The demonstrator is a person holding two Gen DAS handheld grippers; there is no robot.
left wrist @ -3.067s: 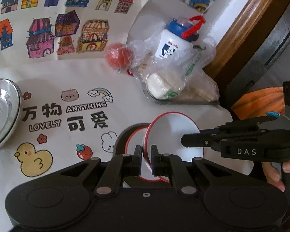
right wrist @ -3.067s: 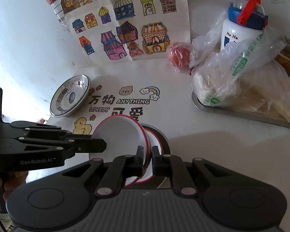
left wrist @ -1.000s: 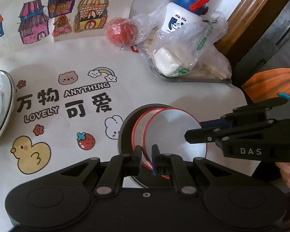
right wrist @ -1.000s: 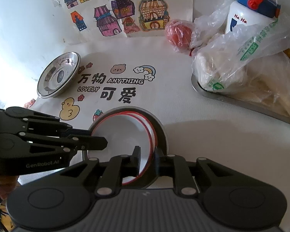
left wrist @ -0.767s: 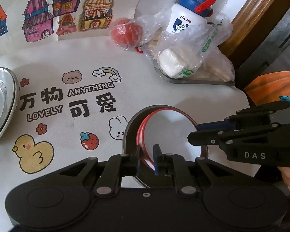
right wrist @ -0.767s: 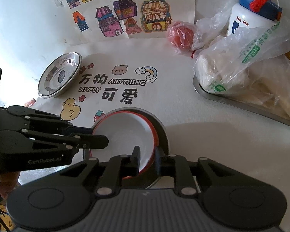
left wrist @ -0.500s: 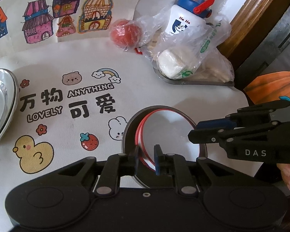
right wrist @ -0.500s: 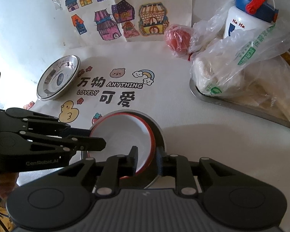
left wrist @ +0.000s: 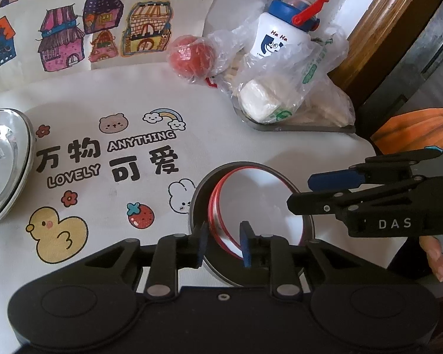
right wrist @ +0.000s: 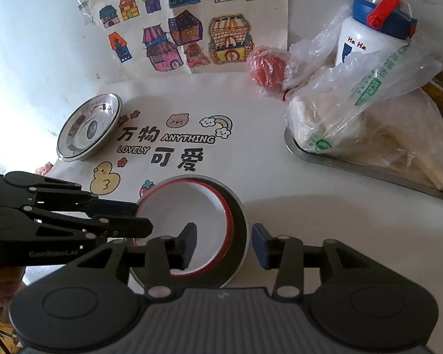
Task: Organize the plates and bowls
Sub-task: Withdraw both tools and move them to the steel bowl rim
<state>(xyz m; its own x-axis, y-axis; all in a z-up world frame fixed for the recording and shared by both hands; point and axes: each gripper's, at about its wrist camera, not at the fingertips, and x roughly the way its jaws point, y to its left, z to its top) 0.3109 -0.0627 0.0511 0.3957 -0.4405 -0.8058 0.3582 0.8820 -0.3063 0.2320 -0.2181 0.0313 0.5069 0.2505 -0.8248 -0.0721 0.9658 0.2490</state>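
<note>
Right wrist view: we are holding both tongs [right wrist: 224,246] wide around the stiff, slippery red-rimmed bowl [right wrist: 189,221], regripping its near rim.

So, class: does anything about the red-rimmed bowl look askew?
Yes. The red-rimmed bowl sits off-centre inside the grey bowl, crowded toward one side, leaving a wide crescent of grey showing on the other. Both grippers, left and right, are open around it.
</note>
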